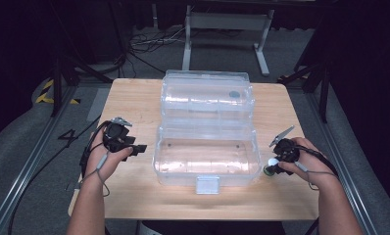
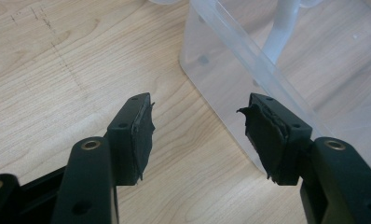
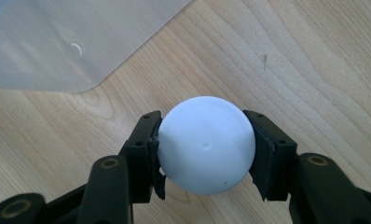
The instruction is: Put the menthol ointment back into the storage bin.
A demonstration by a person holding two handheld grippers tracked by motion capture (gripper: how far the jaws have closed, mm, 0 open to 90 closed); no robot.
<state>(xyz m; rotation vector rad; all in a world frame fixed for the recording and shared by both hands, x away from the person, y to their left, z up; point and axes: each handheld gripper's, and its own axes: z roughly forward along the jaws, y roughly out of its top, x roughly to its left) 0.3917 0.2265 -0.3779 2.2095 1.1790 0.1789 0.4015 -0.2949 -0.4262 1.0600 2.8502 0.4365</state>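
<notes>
Sitting open at the middle of the table [image 1: 134, 98], the clear box [image 1: 206, 161] serves as the landmark here: its lid [image 1: 207, 95] is thrown back on the far side, and a latch tab [image 1: 207, 185] hangs from the near wall. A small dark round mark [image 1: 234, 94] shows through the lid near its right end. Left of the box, just beside its left wall, the left hand [image 1: 105, 156] holds the left gripper [image 1: 140, 148] with its tips pointing toward that wall. In the left gripper view the left gripper [image 2: 197, 135] has its jaws spread wide with nothing between them; wood grain shows in the gap, and a corner of the box [image 2: 230, 70] rises just beyond the right-hand jaw. Whether that jaw touches the wall cannot be told. Right of the box, close to its near right corner, the right hand [image 1: 313, 164] holds the right gripper [image 1: 272, 164], which is clamped on a white ball [image 1: 272, 161]. In the right gripper view the ball [image 3: 206, 144] sits squeezed between both pads of the right gripper [image 3: 206, 151], above bare wood, with a rounded corner of the box [image 3: 58, 42] at upper left, apart from the ball. A cable [image 1: 92, 147] loops from the left gripper over the left hand.
</notes>
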